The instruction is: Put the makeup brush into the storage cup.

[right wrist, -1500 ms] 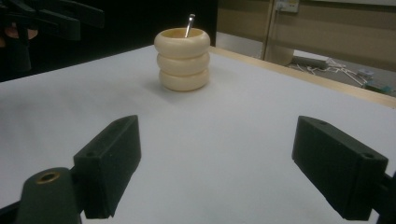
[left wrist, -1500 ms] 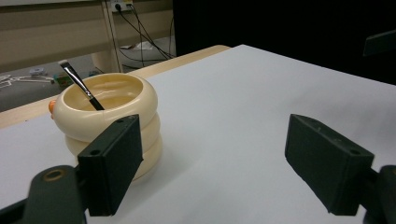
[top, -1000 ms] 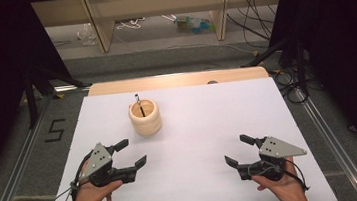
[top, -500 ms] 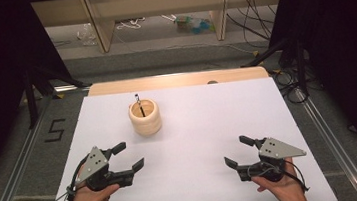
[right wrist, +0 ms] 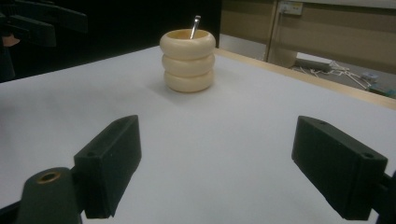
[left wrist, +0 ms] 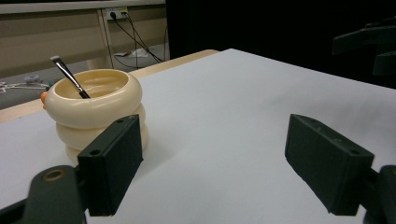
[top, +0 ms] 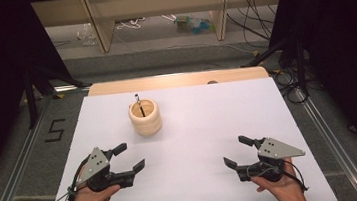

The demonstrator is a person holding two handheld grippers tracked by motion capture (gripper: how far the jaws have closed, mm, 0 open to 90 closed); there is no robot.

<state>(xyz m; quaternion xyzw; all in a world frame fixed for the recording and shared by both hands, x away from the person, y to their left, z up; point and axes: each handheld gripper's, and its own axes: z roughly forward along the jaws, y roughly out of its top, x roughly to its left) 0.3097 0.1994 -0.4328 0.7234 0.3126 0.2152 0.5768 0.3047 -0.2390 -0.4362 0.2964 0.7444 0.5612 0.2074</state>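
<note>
Both claws, left [top: 131, 158] and right [top: 236, 150], gape wide and empty; the brush's [left wrist: 70, 77] lower end hides inside the cup [top: 145, 117].

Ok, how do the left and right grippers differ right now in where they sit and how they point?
The left gripper sits nearer the cream ringed cup; the right gripper lies farther from it, across the white table. The left gripper's jaws point up and to the right in the high view, while the right gripper's point up and to the left. Both are open, hold nothing, and are held low at the near edge.
</note>
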